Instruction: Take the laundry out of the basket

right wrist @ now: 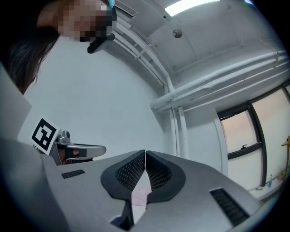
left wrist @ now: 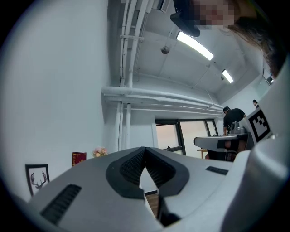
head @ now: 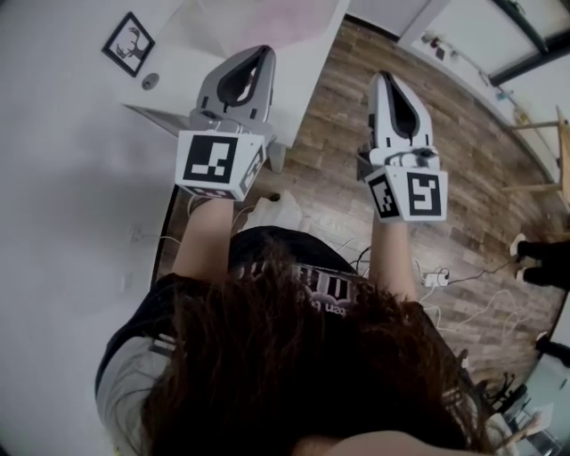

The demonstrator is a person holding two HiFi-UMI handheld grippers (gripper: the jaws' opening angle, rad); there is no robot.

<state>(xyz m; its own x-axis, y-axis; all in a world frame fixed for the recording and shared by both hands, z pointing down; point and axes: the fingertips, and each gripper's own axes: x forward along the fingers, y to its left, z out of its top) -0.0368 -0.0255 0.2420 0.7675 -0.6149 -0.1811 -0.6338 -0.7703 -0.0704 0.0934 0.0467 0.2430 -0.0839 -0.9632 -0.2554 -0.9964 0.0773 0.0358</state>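
The left gripper point(head: 256, 53), grey and white plastic with a black-and-white marker cube at its near end, has its ribbed black pads pressed together at the tips with nothing between them. The matching right gripper point(head: 386, 80) is closed in the same way and is also empty. Both are held out in front of the person and point away towards the far side.

No laundry basket and no clear piece of laundry shows in any view, so I cannot tell where the laundry lies, which way it points or how its long axis runs. A flat white table point(head: 223, 40) stands far left, under the left gripper's tips. There is a faint pink patch point(head: 294, 18) on its top, which may be cloth, though that is unsure. A black-framed picture point(head: 127, 44) sits further left, and brown wooden plank flooring point(head: 338, 134) lies below the right gripper.

I judge that the task has not yet begun, or that this is a moment of moving between places. The next move calls for bringing the basket into view, then spreading one pair of jaws before reaching in for a garment.
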